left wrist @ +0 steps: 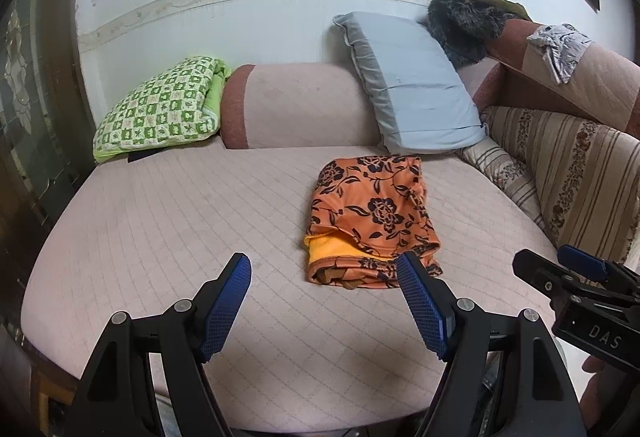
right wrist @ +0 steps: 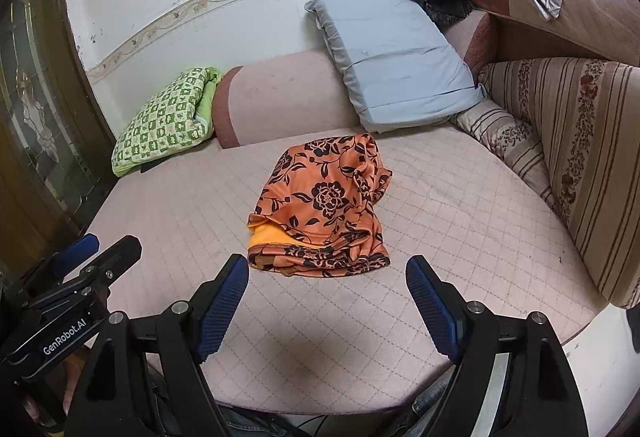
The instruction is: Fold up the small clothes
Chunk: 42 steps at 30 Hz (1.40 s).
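Lying folded on the pink quilted cushion [left wrist: 160,237], orange floral garment [right wrist: 320,209], left gripper [left wrist: 324,301] and right gripper [right wrist: 328,301] spread wide, empty, hovering near it

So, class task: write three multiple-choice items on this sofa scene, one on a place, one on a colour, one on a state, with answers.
1. Where does the orange floral garment lie?
A. on the quilted seat
B. on the blue pillow
C. on the floor

2. What colour is the checked bundle?
A. red
B. green
C. black

3. How do the left tongs and right tongs stand?
A. both open, empty
B. both gripping cloth
C. one gripping

Answers: A, seat cover shows around it; B, green-white checks; A, only seat shows between the pads.
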### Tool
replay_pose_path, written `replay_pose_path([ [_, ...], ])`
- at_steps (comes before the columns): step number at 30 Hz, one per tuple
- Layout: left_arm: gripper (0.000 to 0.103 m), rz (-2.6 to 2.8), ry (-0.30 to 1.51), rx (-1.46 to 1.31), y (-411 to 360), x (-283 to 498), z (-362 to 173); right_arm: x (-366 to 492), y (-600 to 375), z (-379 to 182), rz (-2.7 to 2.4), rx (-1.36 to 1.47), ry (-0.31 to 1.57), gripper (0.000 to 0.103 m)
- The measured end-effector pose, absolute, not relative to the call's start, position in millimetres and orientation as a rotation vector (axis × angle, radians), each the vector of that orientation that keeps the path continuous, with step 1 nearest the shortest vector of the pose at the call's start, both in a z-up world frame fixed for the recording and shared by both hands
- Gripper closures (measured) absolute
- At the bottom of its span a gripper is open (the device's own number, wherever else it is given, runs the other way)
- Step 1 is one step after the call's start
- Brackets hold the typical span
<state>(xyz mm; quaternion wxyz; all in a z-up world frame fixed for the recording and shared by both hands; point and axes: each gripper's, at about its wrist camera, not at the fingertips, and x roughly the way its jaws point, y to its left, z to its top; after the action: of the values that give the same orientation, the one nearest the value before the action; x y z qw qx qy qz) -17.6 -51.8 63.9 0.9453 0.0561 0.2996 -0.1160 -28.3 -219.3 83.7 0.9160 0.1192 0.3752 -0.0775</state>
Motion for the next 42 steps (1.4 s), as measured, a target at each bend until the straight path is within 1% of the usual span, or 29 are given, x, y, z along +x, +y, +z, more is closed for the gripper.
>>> replay_pose_path([
  [13, 0.028, -0.242, 0.611, 0.133, -57, -23, 63, -38, -226, 92, -0.182, 0.241, 0.742, 0.020],
  [42, 0.028, -0.230, 0.625, 0.148, -66, -11, 57, -31, -232, 91, -0.196, 0.242, 0.748, 0.020],
])
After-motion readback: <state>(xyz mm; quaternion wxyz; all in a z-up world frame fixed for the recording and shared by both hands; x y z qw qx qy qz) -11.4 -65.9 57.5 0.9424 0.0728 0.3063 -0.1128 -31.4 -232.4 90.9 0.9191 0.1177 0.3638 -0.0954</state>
